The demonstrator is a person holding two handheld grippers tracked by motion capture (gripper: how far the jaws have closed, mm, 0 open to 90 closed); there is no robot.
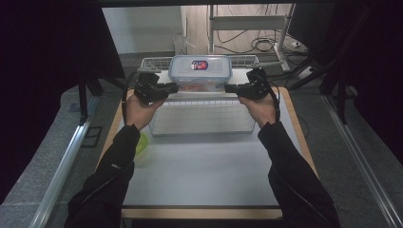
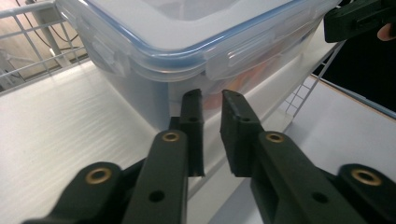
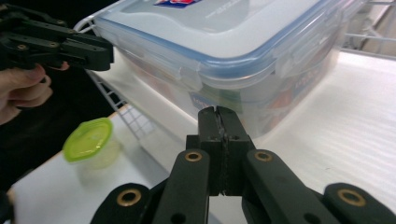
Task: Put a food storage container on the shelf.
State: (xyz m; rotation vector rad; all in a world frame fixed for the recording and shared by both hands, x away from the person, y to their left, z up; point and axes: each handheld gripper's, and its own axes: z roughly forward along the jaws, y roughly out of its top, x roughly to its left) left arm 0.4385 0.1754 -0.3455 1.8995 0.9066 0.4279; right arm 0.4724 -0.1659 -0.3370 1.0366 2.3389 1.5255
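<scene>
High view. Clear lidded container with a blue seal and a red-and-blue label, standing on a white board in a white wire basket at the far half of the worktop. Left tool and right tool are held level at the container's two short ends, tips pointing inward. The mirrored hold reads as preparation for a two-sided lift or for working the end clasps; which one cannot be told. A green-lidded cup sits on the worktop beside the left sleeve, outside the basket.

Left gripper view. Left tool: jaws narrowly parted, nothing between them. Their tips lie just below the lid clasp on the near end wall of the container, close to it; contact cannot be confirmed. Orange contents show dimly through the wall. The other tool appears at the upper right, beyond the container.

Right gripper view. Right tool: jaws pressed together, holding nothing. Tips lie low against the near corner of the container, under the lid rim, just beside or touching it. The green-lidded cup stands well apart at the lower left.
</scene>
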